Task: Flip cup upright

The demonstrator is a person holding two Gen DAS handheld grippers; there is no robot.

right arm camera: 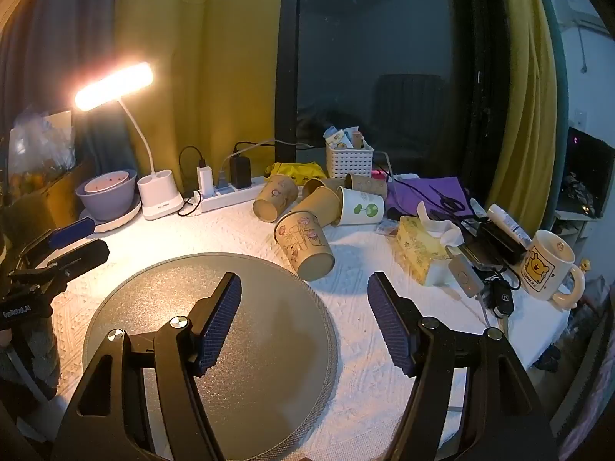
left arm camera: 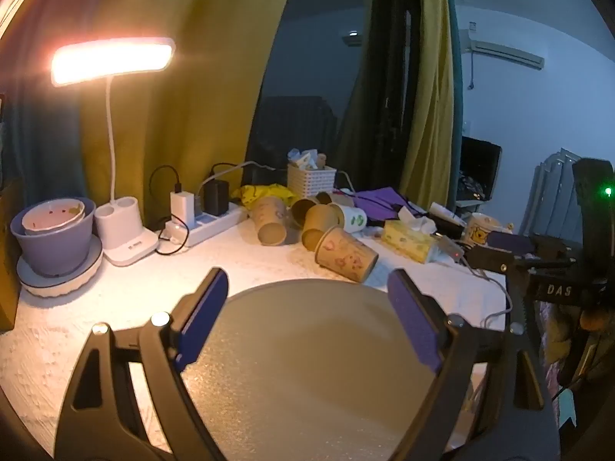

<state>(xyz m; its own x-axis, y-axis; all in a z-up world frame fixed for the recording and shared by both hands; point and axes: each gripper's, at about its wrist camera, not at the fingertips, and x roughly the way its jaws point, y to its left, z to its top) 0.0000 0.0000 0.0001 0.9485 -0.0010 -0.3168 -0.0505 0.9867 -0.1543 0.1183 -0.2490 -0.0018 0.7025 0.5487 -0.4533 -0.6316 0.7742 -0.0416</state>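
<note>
Several paper cups lie on their sides in a heap behind a round grey mat [left arm camera: 307,345] [right arm camera: 215,326]. The nearest brown printed cup [left arm camera: 346,254] [right arm camera: 304,245] lies at the mat's far edge. A white cup with green print [left arm camera: 351,218] [right arm camera: 361,206] lies behind it. My left gripper [left arm camera: 307,284] is open and empty above the mat. My right gripper [right arm camera: 303,288] is open and empty, just short of the nearest cup. The left gripper also shows at the left edge of the right wrist view [right arm camera: 73,242].
A lit desk lamp [left arm camera: 127,238] [right arm camera: 159,196], a purple bowl [left arm camera: 54,242], a power strip [left arm camera: 207,223], a white basket [right arm camera: 349,161], a tissue box [right arm camera: 419,249] and a bear mug [right arm camera: 547,265] ring the mat. The table's edge runs along the right.
</note>
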